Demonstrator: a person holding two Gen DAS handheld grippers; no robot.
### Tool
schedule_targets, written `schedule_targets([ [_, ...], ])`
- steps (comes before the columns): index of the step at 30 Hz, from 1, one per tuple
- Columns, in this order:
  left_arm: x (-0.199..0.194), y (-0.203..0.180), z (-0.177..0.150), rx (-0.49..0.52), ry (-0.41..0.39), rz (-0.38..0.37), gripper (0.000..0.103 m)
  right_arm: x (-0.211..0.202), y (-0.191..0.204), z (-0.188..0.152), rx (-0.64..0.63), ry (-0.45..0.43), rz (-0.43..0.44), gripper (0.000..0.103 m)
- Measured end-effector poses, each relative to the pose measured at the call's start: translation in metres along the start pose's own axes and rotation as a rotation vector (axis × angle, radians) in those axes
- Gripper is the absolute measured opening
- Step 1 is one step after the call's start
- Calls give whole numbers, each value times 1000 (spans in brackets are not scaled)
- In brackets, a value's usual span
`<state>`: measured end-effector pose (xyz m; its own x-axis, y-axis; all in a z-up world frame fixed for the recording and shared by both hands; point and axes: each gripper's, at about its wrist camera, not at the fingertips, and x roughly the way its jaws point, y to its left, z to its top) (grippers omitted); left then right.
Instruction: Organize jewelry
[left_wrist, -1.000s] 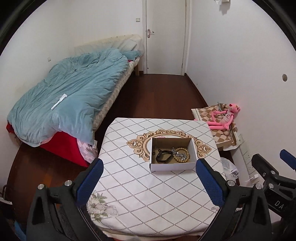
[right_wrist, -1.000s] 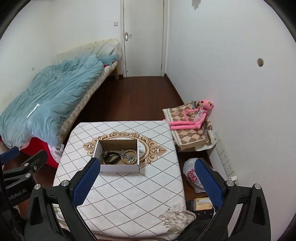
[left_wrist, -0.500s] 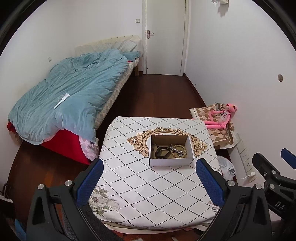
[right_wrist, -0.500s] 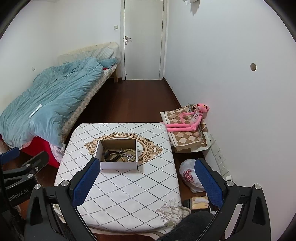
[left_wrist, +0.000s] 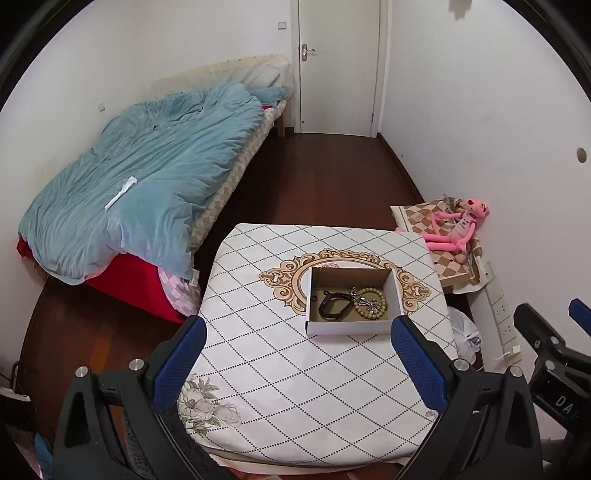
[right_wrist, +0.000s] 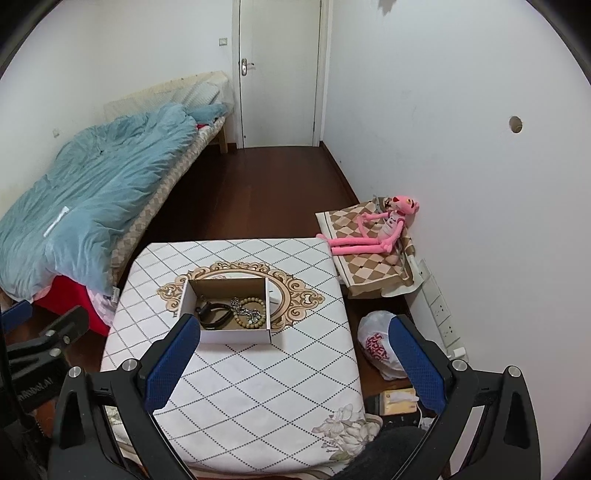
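Both the left gripper (left_wrist: 297, 354) and right gripper (right_wrist: 291, 356) hover with jaws spread wide, empty. The jewelry (left_wrist: 351, 303) lies inside the cardboard box (left_wrist: 351, 326), centre-right of the frame on the worktop (left_wrist: 277, 369).

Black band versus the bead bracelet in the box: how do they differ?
The black band is dark, smooth and one solid strap; the bead bracelet is tan, made of separate round beads. The black band lies toward the box's left side, the bead bracelet toward its right, with a silvery chain draped across it. Both lie flat inside the cardboard box, untouched by either claw.
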<state>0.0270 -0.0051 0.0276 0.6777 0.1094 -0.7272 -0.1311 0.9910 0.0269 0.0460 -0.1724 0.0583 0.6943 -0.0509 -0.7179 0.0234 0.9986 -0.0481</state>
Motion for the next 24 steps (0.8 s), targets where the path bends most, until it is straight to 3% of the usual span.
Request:
schedule_targets([
  [11,35,-3,10,18,73,6,102,45,4,8,-3,86,2,103],
  [24,53,-8,17,21,102,10,102,76,8,10,-20,150,-1,103],
])
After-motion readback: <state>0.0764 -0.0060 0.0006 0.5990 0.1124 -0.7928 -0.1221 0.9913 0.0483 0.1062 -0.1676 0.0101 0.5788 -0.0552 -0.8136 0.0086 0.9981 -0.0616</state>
